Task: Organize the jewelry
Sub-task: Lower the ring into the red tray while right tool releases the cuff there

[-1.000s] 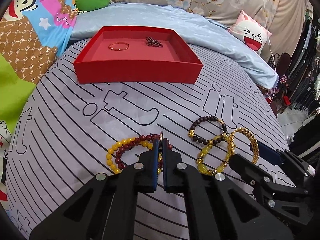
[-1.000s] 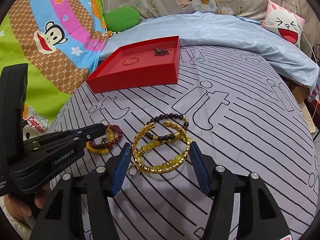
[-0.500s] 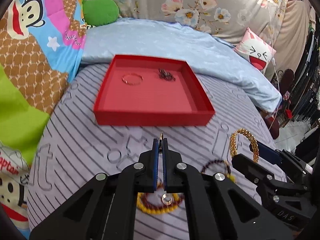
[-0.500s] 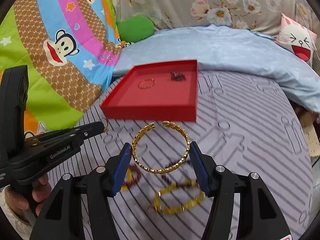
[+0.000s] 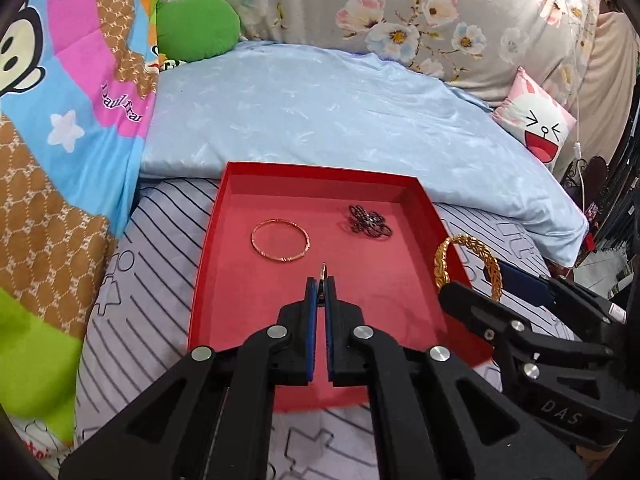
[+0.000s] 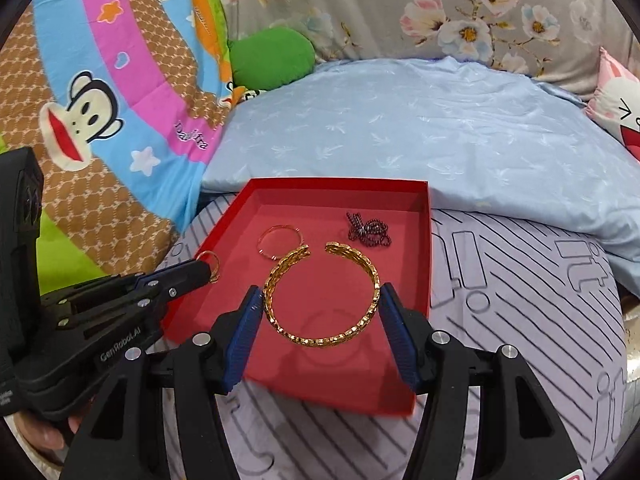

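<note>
the striped bedsheet (image 5: pixel 144 312) lay under a red tray (image 5: pixel 224 248), with a pale blue quilt (image 5: pixel 304 104) folded just behind it. both claws hung above the tray. the right gripper (image 6: pixel 322 314) had its blue pads pressed against the two sides of an open gold woven bangle (image 6: pixel 320 292), held level over the tray floor. the left gripper (image 5: pixel 321 280) was pinched closed on a small gold ring (image 6: pixel 209 261) at its tips. on the tray floor rested a thin rose-gold bangle (image 5: pixel 280 241) and, apart to its right, a dark beaded chain (image 5: pixel 368 222) in a heap.
</note>
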Demonstrator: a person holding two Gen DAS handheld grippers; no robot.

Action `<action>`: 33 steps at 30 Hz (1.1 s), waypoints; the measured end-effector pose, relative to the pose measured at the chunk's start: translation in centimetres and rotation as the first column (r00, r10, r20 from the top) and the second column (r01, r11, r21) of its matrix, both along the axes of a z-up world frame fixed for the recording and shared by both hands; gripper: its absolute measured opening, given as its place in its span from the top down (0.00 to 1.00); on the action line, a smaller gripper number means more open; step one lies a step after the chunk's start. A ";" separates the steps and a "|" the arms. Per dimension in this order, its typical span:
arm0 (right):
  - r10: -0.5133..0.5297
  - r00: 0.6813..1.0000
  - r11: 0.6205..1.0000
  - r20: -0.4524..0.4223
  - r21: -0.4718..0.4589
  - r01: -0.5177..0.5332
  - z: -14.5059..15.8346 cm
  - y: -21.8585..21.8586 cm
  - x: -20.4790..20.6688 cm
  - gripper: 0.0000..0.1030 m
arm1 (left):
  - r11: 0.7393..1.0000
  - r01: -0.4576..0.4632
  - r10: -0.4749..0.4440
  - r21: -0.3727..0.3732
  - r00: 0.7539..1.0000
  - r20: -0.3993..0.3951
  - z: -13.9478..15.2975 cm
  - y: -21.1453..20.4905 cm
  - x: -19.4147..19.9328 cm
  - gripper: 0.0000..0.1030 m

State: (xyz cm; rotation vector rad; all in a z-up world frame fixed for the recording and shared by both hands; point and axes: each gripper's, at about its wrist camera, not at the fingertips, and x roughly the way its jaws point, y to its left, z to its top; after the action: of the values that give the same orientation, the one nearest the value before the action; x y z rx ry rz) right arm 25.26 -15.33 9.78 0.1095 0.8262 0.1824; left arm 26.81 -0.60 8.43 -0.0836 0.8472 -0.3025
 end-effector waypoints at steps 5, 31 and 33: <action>-0.012 0.998 1.000 -0.054 0.013 0.012 -1.9 0.0 3.6 0.45 | 1.000 -0.002 0.002 0.003 0.999 -0.038 -1.8 -0.2 2.9 0.97; -0.066 0.996 0.998 -0.059 0.002 0.067 -2.5 -1.3 5.6 0.34 | 0.998 -0.062 0.063 0.029 0.997 -0.047 -2.8 0.7 5.0 0.57; -0.065 0.997 0.998 -0.039 -0.007 0.064 -1.8 -1.4 4.8 0.34 | 0.998 -0.063 0.064 0.027 0.997 -0.032 -2.1 0.8 4.3 0.57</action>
State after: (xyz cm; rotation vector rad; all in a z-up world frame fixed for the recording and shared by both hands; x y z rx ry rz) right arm 30.08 -16.72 7.99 0.1345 0.8612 0.1175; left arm 31.12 0.22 6.38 -0.0916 0.8790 -0.2314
